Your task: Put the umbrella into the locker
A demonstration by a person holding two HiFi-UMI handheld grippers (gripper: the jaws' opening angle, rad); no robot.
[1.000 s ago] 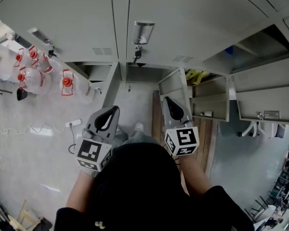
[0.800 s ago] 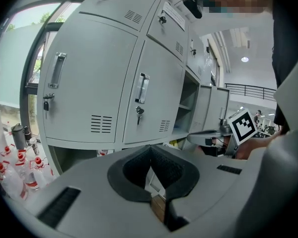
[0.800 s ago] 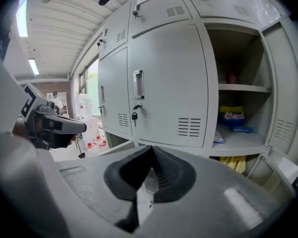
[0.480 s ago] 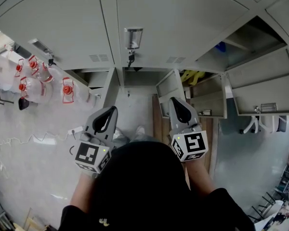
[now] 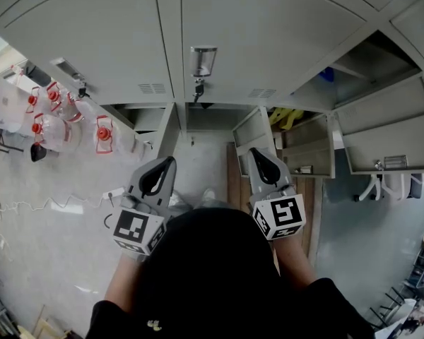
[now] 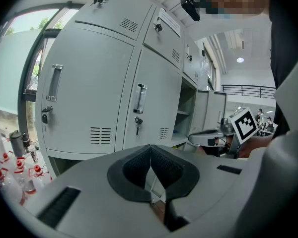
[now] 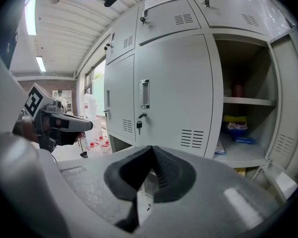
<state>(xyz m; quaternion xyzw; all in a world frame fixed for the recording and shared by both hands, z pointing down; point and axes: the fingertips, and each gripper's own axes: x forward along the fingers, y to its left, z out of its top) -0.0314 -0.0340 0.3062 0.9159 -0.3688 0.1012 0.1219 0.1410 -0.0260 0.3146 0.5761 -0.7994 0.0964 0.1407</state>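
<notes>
Claws (image 5: pixel 171 161) (image 5: pixel 253 152) before closed locker (image 5: pixel 268 34) (jugs (image 5: pixel 56 129), perhaps)

The person wears a black top (image 5: pixel 326 306) with short sleeves and a small pale emblem (image 5: pixel 153 325) on it. The left gripper (image 5: pixel 168 162) and the right gripper (image 5: pixel 255 153) are alike: a smooth light-grey moulded shell with tapering jaws that are lined with black ribbed pads (image 6: pixel 161 166). Each carries a white cube (image 5: pixel 279 216) at its rear, printed with black square markers, and the shell has dark rectangular slots (image 6: pixel 58 206) on top.
</notes>
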